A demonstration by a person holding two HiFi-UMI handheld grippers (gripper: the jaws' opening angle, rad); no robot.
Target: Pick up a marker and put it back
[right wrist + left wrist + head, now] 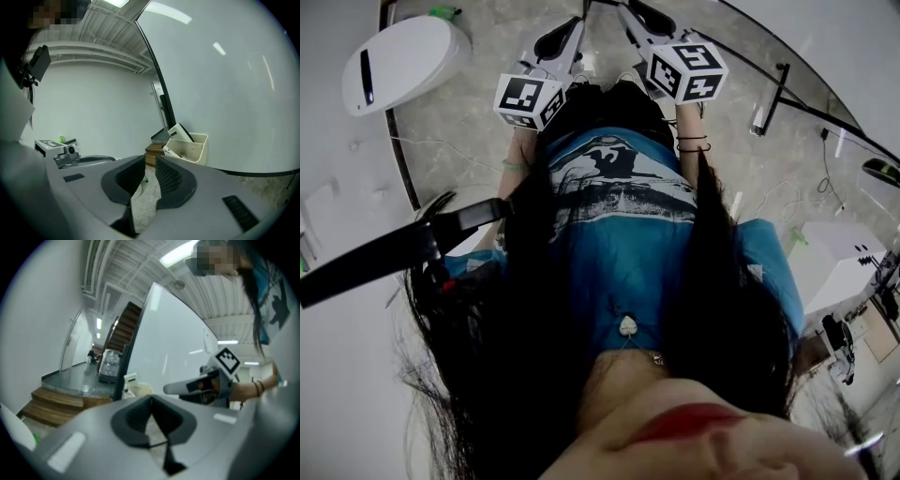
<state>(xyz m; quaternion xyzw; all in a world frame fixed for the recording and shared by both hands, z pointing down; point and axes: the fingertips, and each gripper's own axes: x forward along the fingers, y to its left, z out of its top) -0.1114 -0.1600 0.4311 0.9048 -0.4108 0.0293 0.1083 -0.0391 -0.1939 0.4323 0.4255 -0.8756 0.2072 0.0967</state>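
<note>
left gripper [151, 400]: forward, fingers [135, 417] together | right gripper [149, 174]: forward, fingers [171, 179] apart

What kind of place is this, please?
Probably an indoor office or lab hall: a large whiteboard with a tray holding erasers, wooden steps, and ceiling strip lights.

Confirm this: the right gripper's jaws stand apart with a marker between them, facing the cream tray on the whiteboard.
No marker: the right gripper has its jaws apart with nothing between them, facing the cream tray on the whiteboard. The right gripper view shows it.
</note>
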